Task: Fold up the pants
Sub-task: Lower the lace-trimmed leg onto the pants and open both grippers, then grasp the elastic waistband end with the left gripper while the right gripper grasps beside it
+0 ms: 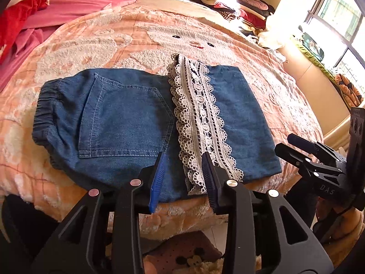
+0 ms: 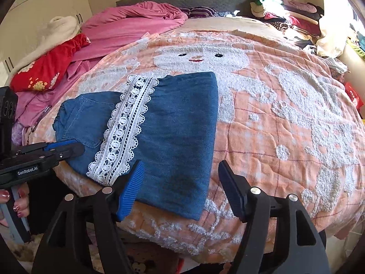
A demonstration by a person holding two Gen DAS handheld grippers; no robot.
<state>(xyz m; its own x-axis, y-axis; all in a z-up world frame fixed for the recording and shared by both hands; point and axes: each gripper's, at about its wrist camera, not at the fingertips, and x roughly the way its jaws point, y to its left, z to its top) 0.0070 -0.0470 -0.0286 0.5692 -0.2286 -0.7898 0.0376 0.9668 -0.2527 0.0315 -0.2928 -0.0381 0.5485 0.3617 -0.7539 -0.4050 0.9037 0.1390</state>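
Blue denim pants [image 1: 127, 118] lie folded flat on the bed, back pocket up and elastic waistband to the left. A white lace hem [image 1: 200, 114] runs across them. My left gripper [image 1: 183, 159] hovers over their near edge, open, with the lace end and denim showing between its blue pads and nothing pinched. The right gripper [image 1: 287, 143] hangs at the right of this view. In the right wrist view the pants [image 2: 180, 123] and lace [image 2: 127, 127] lie ahead. My right gripper [image 2: 181, 163] stands wide open over the near right corner. The left gripper [image 2: 77, 147] is at the left, held by a hand [image 2: 21, 203].
A peach blanket with white bear figures [image 2: 285, 118] covers the bed. Pink bedding [image 2: 127, 22] and a red cloth [image 2: 45, 68] are heaped at the back left. A pile of clothes [image 2: 285, 16] sits at the back right, and a window [image 1: 342, 22] is at the right.
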